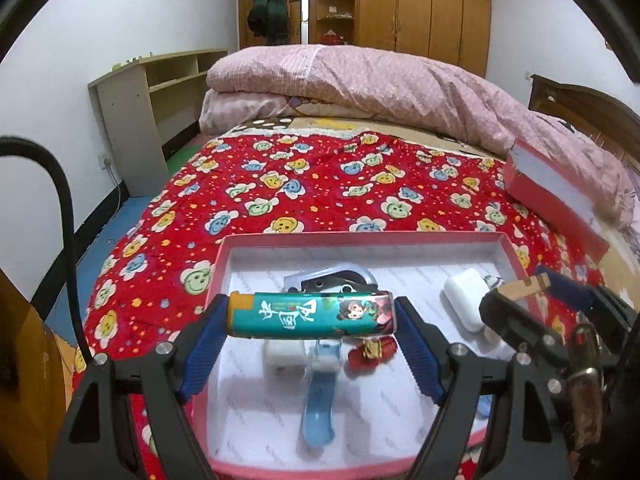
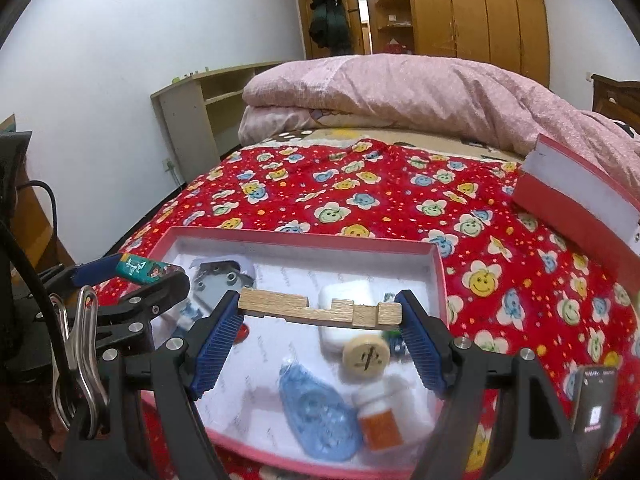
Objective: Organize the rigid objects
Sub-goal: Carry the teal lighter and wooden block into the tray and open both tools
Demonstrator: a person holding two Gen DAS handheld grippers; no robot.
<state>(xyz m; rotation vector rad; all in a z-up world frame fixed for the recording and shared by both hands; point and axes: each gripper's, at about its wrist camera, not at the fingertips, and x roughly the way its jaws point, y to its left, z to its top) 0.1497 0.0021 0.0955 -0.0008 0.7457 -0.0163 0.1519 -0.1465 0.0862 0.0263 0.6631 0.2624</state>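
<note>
Holding one item apiece, both claws hover over a shallow pink cardboard box with a white lining [image 1: 224,256], which lies on the red flower-print quilt [image 1: 280,184] near the bed's near edge. The left claw [image 1: 312,316] is clenched on a teal lighter with an orange cap and cartoon wrap [image 1: 310,314], gripped end to end between its blue ribbed pads. The right claw [image 2: 320,312] grasps a notched pale wooden strip [image 2: 320,309] the same way, lengthwise.

Already lying in the box are a white charging case [image 2: 344,300], a round wooden game piece [image 2: 366,356], a small orange bottle with a white cap [image 2: 378,420], a blue tape dispenser [image 2: 316,420] and a grey metal part [image 2: 218,276]. The box's red lid [image 2: 576,204] rests near the bed's right edge, well apart.

Judging by this, the step in hand is setting both pieces into the box. To do it well, each claw should sink low over a bare patch of lining before releasing, so nothing bounces or lands on the items already there. The two claws sit close together, so lowering one at a time would avoid a knock.
</note>
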